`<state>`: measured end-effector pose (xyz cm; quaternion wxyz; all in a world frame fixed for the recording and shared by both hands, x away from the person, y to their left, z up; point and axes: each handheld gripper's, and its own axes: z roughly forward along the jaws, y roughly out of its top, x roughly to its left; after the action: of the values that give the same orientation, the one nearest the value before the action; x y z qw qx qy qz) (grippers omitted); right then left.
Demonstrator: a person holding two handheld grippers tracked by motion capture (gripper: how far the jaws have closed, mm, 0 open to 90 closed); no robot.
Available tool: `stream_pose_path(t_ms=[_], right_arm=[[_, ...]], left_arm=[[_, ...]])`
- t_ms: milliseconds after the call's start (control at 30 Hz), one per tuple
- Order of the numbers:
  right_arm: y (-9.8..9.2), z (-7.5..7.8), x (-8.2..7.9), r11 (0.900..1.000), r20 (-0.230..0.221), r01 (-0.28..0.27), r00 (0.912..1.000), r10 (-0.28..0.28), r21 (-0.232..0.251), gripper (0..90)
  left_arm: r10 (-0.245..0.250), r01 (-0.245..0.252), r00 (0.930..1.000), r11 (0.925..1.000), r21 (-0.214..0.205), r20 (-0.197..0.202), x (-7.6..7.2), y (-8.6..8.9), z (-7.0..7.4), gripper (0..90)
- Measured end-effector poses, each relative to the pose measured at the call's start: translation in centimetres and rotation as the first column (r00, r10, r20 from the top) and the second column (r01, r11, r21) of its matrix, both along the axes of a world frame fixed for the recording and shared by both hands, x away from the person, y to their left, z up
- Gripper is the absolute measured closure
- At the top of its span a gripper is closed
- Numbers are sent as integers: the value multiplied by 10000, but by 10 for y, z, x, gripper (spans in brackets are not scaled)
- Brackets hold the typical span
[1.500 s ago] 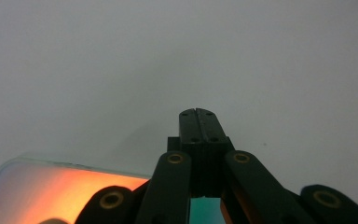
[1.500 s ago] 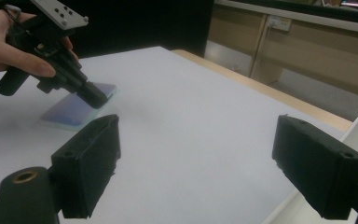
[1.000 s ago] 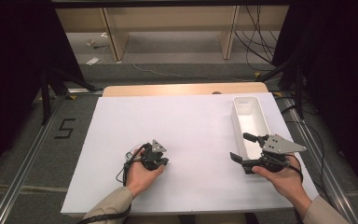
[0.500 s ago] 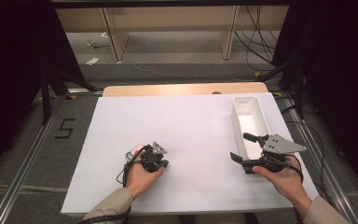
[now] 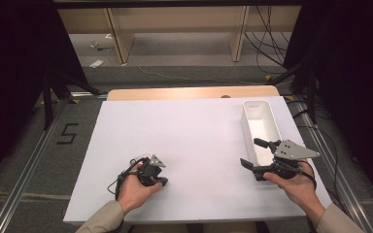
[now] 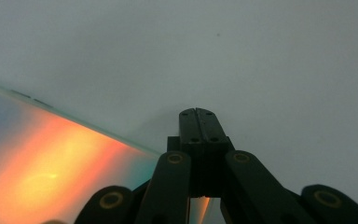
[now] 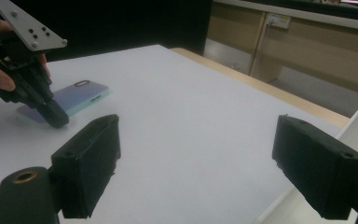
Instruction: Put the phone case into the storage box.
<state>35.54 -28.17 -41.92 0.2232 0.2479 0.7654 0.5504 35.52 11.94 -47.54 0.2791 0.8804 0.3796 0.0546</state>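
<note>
Two tongs are at work over the white bench (image 5: 199, 131), and the job looks to be at its pick-up stage: an iridescent phone case (image 7: 77, 97) lies flat at about seven o'clock on the bench, by the person's left hand (image 5: 135, 187). The left tongs (image 6: 199, 113) are pinched fully together, tips down beside the case's edge, gripping nothing. The right tongs (image 5: 253, 153) hover spread wide and empty at four o'clock, beside the white bin (image 5: 261, 127). Next, I'd judge, the left tongs must open and straddle the case's edge before any lift.
</note>
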Motion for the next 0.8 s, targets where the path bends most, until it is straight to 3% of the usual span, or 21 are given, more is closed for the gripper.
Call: stream_pose_path(t_ms=[200, 367, 533, 800], right_arm=[[1, 0, 0, 10000, 10, -16, 10000, 16, 2, 159], [0, 0, 0, 10000, -7, 12, 10000, -12, 5, 159], [0, 0, -1, 10000, -26, 32, 10000, -32, -12, 159], [1, 1, -1, 10000, -10, 31, 10000, -31, -29, 159]], left_arm=[[35, -21, 9988, 9996, 287, -484, -13, 15, 3, 897], [424, -379, 9959, 9977, 564, -804, -24, 36, 5, 898], [779, -707, 9929, 9942, 812, -894, -30, 51, 6, 898], [1536, -1426, 9822, 9844, 1031, -1085, -35, 75, 7, 898]])
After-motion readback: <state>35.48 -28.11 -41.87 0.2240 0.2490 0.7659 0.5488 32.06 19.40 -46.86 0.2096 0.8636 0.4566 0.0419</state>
